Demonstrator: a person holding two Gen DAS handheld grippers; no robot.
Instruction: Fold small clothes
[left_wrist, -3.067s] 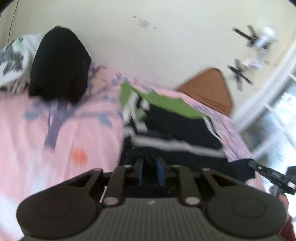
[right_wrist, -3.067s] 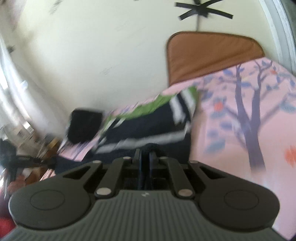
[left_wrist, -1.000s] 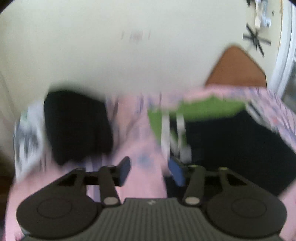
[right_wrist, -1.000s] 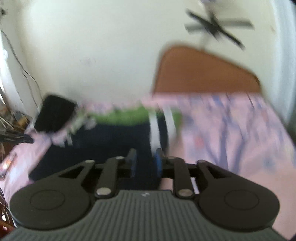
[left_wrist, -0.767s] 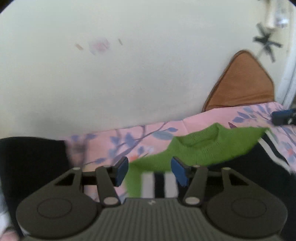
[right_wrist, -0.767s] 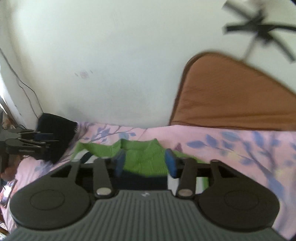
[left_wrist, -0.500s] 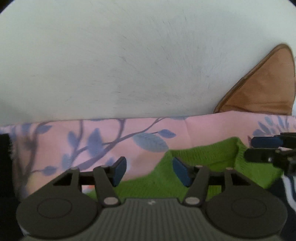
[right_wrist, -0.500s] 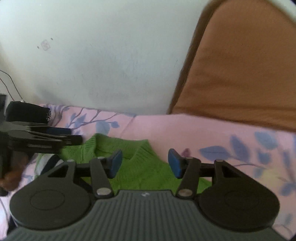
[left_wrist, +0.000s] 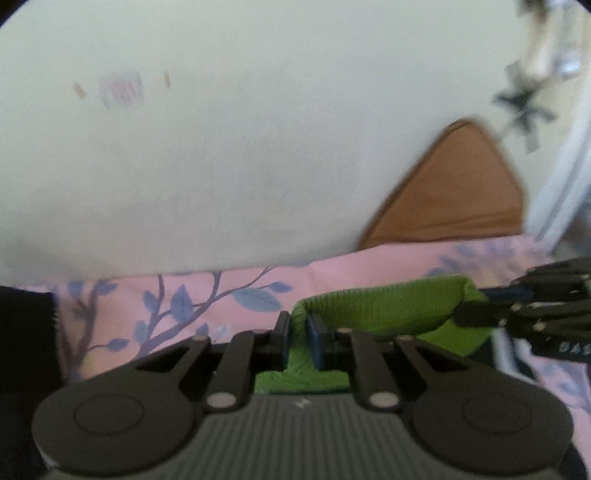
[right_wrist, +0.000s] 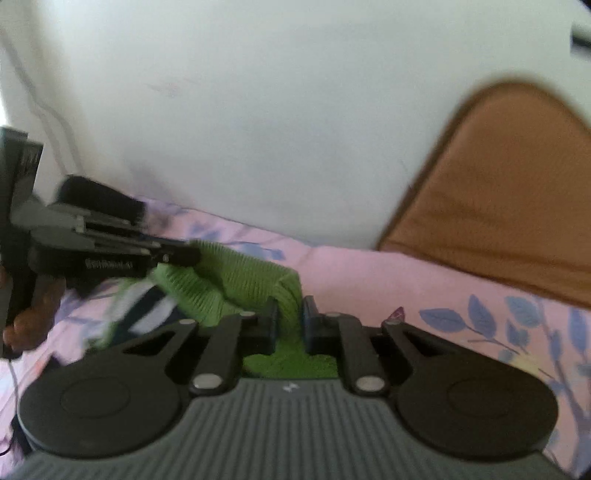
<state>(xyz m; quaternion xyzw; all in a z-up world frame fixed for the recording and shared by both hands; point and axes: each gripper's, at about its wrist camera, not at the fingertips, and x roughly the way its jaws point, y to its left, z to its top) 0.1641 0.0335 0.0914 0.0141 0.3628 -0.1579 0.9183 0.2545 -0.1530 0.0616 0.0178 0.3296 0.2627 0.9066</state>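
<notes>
A small sweater with a green knitted top (left_wrist: 384, 310) and navy and white stripes lies on the pink bedsheet (left_wrist: 184, 295). My left gripper (left_wrist: 298, 332) is shut on the green collar edge at its left end. My right gripper (right_wrist: 289, 317) is shut on the green top (right_wrist: 236, 273) at its right end. Each gripper shows in the other's view: the right one at the right edge (left_wrist: 517, 306), the left one at the left (right_wrist: 110, 251). The green edge is lifted and bunched between them. The striped body (right_wrist: 147, 310) hangs mostly hidden below.
A white wall (left_wrist: 258, 147) stands just behind the bed. A brown cushion (right_wrist: 498, 206) leans on it at the right. A black garment (left_wrist: 22, 332) lies at the left on the sheet. A window frame (left_wrist: 569, 166) is at the far right.
Both grippers were open above the green collar half a second ago; now both have closed on it and the green edge is raised off the sheet.
</notes>
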